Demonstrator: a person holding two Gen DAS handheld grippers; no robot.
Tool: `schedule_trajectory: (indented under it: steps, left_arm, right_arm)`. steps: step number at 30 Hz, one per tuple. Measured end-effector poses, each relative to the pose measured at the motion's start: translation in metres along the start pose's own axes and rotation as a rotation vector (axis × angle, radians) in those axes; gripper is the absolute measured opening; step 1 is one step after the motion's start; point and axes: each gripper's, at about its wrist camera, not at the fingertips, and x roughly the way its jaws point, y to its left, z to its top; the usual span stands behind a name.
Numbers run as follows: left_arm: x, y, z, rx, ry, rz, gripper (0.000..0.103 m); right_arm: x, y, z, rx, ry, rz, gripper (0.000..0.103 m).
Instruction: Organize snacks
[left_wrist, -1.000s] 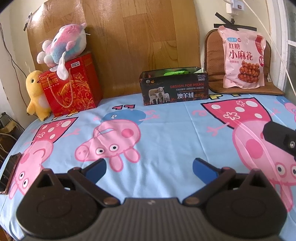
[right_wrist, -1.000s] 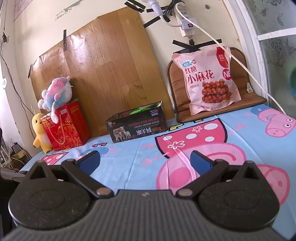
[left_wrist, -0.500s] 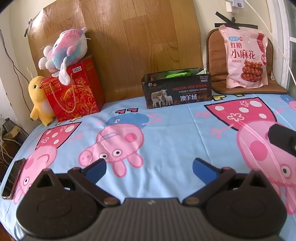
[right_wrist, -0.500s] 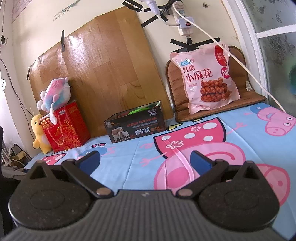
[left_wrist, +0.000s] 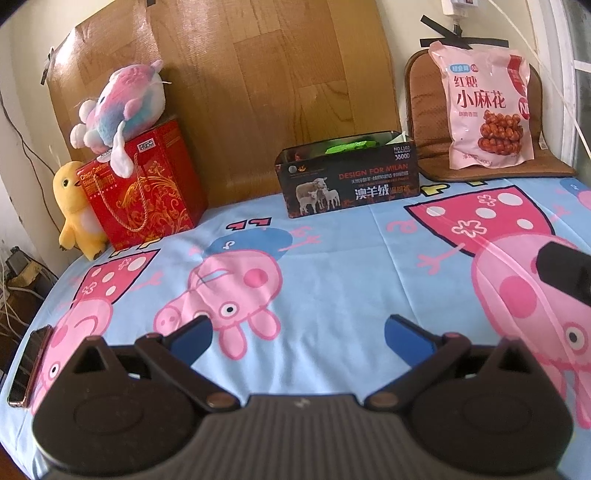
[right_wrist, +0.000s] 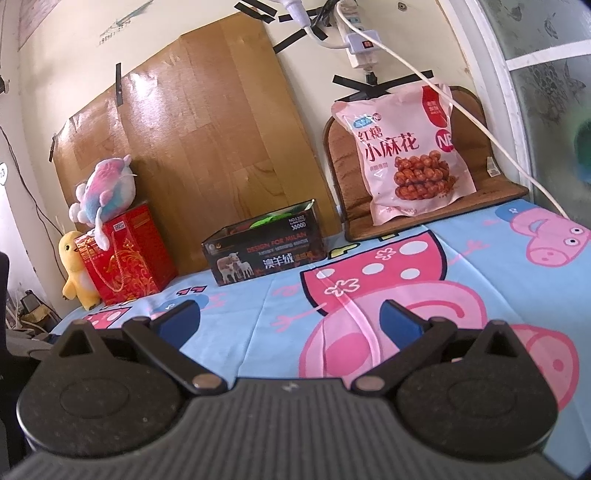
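Note:
A large pink snack bag (left_wrist: 487, 110) leans upright on a brown cushion (left_wrist: 424, 110) at the back right; it also shows in the right wrist view (right_wrist: 410, 155). A black open box (left_wrist: 351, 181) holding a green packet (left_wrist: 351, 147) stands at the back middle, and shows in the right wrist view (right_wrist: 266, 247). My left gripper (left_wrist: 297, 332) is open and empty above the cartoon-pig sheet. My right gripper (right_wrist: 290, 317) is open and empty, and its black body shows at the right edge of the left wrist view (left_wrist: 565, 273).
A red gift bag (left_wrist: 144, 188) with a pink-blue plush (left_wrist: 122, 103) on top and a yellow chick toy (left_wrist: 75, 210) stand at the back left. A phone (left_wrist: 29, 365) lies at the left edge. A white cable (right_wrist: 461, 107) hangs near the window.
Both grippers have drawn back and risen slightly, so the box and snack bag look a little farther. Both stay open and empty.

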Motion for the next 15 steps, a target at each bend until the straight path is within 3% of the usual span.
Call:
schedule_trajectory:
  steps: [15]
  left_arm:
    - [0.0046, -0.0017, 0.0017, 0.003, 0.011, -0.019, 0.103]
  right_arm:
    - [0.0029, -0.0034, -0.0006, 0.013, 0.010, -0.005, 0.103]
